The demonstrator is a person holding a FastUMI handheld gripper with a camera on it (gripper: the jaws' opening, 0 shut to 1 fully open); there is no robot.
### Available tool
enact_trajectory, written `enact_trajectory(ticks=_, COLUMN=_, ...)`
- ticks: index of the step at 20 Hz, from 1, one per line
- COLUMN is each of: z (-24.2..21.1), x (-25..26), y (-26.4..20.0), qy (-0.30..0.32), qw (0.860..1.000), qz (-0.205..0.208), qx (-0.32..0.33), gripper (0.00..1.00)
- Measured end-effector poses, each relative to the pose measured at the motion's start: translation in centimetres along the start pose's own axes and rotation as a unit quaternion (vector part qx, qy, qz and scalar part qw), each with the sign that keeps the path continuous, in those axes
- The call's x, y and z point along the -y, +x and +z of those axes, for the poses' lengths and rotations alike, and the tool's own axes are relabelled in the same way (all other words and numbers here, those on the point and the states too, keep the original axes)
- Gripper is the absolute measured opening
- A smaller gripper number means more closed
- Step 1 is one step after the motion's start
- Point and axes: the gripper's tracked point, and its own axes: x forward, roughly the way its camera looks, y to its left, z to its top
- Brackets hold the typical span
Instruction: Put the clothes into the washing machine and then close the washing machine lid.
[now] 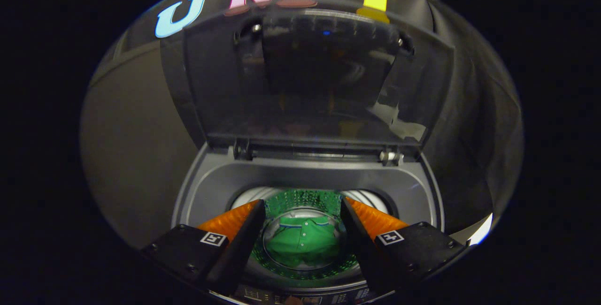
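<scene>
Gripper view looks down over the open top of the washing machine point(307, 180), with the claw point(303, 223) hanging above the mouth of the drum. Its two fingers stand well apart and clamp nothing; the space between them is open, and through it the drum shows. Straight below and just ahead of the fingertips point(256, 209) lies the green garment point(305, 244), a collared shirt with a buttoned placket, resting flat on the bottom of the drum and apart from both fingers. The perforated drum wall point(305, 198) takes a green tint around it. So, as I judge it, the clothes are already inside and the first half of the task looks done.

Beyond the fingers, past the rear rim of the tub opening, the lid point(310, 75) stands raised and nearly upright, hinged along the back edge at two hinge points point(387, 156). Its long axis runs across, side to side, square to the line of the fingers. The coming move turns on this: the lid's free top edge lies up and ahead of the claw, so the claw would have to rise clear of the drum, reach that edge and bring it forward and down over the opening.
</scene>
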Motion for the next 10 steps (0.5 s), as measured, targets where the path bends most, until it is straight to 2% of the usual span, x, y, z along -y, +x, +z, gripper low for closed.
enact_trajectory(ticks=10, z=14.7, x=1.2, y=-5.5, qy=0.034, qw=0.993, qz=0.009, qx=0.116, gripper=1.0)
